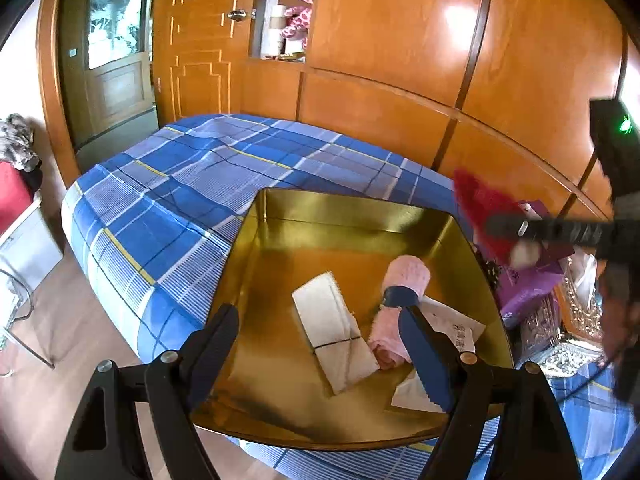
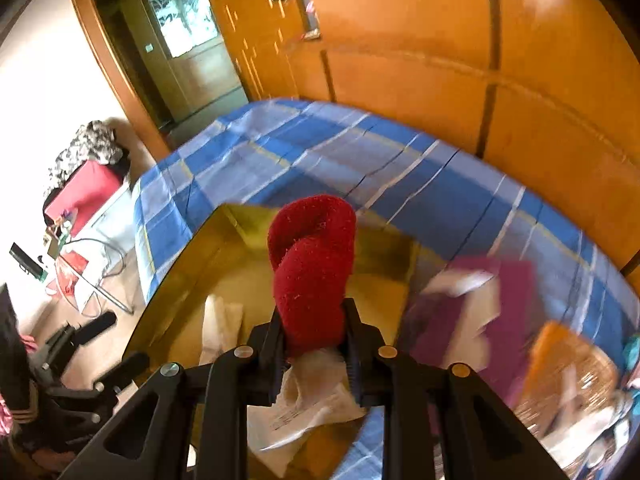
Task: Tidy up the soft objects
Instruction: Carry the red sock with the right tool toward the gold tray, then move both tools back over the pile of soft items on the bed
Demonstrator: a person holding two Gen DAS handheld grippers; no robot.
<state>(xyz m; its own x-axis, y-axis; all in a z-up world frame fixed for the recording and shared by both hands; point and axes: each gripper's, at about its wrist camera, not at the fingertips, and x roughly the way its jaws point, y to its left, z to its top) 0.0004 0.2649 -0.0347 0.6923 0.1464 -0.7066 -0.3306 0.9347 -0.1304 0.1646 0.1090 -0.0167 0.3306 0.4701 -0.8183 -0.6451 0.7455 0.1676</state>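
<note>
Right claw (image 2: 314, 334) clamped on red towel (image 2: 310, 268), held above the gold tray (image 2: 188, 252); left claw (image 1: 316, 344) spread wide, gripping nothing, over the tray's near edge; white cloth (image 1: 334, 332) and pink towel (image 1: 394, 308) lie side by side inside; purple box (image 1: 528, 284) right of tray; plaid bed (image 1: 192, 184) bare to the far left.

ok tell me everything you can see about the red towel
The red towel is a fuzzy, terry-like cloth, rolled or folded into a thick loop whose top curls over. The right gripper is shut on its lower end and holds it upright in the air above the gold tray; only the two fingers touch it. In the left wrist view it shows as a blurred red shape by the tray's far right corner.
</note>
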